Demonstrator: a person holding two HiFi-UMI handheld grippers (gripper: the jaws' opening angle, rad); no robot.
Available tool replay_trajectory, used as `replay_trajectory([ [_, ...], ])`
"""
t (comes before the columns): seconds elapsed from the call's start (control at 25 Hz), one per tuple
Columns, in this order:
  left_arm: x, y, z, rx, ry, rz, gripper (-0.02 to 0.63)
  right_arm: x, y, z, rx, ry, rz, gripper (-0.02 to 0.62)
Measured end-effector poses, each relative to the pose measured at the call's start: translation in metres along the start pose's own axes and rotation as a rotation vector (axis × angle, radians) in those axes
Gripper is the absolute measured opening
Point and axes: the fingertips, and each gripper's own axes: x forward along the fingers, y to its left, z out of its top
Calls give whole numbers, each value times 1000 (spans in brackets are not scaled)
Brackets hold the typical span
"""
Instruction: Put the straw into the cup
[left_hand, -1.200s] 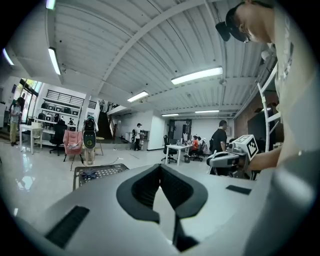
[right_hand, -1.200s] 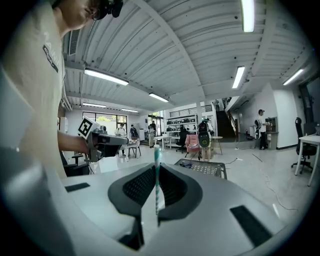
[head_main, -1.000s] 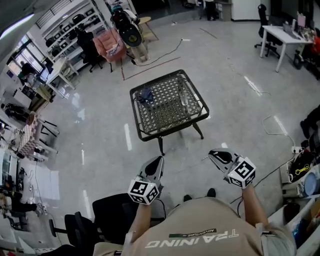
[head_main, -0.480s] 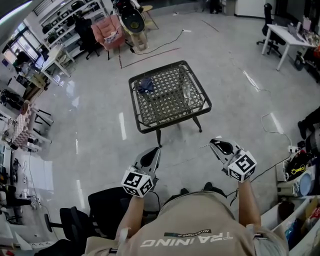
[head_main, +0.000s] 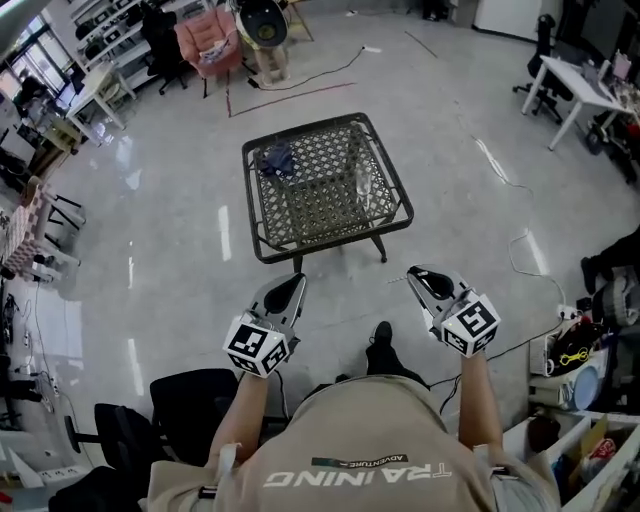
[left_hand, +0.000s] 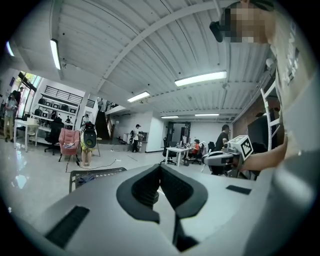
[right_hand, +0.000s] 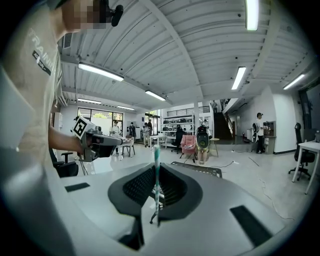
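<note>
Straw (right_hand: 156, 175): white with teal stripes, standing upright, pinched between the closed jaws of the right gripper (right_hand: 156, 186); its upper end rises above the pads. In the head view the straw is too thin to make out with certainty.

Right gripper (head_main: 427, 282): held over bare floor on the near side of the table (head_main: 320, 245), well apart from it, pointing toward it.

Cup (head_main: 362, 184): clear, upright on the woven table top, right of centre, near the right rim. Nothing is seen in it from this height.

Left gripper (left_hand: 160, 169): jaws together, nothing between them. In the head view the left gripper (head_main: 285, 292) is level with the right one, to its left, also over floor and short of the table.

Blue crumpled item (head_main: 277, 158): on the far left part of the table top, well apart from the cup.

Pink chair (head_main: 205, 40): far left, beyond the table.
</note>
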Motion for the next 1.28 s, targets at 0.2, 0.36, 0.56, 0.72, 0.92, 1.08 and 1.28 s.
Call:
replay_trajectory([
  [0.2, 44, 17, 14, -38, -22, 17, 17, 29, -47, 5, -8, -4, 40, 37],
  [0.36, 76, 28, 25, -16, -22, 48, 17, 48, -84, 9, -18, 1, 71, 35],
  [0.56, 107, 40, 25, -28, -11, 92, 17, 68, -118, 11, -30, 3, 109, 35],
  [0.72, 128, 38, 29, -63, -24, 102, 17, 74, -140, 13, -39, 9, 132, 35],
  [0.92, 146, 40, 30, -69, -17, 112, 17, 84, -158, 5, -20, 26, 147, 35],
  [1.08, 152, 54, 27, -79, 2, 118, 17, 100, -159, 3, -5, 38, 172, 37],
  [1.28, 164, 74, 24, -81, 5, 110, 17, 122, -170, 4, -8, 52, 171, 35],
])
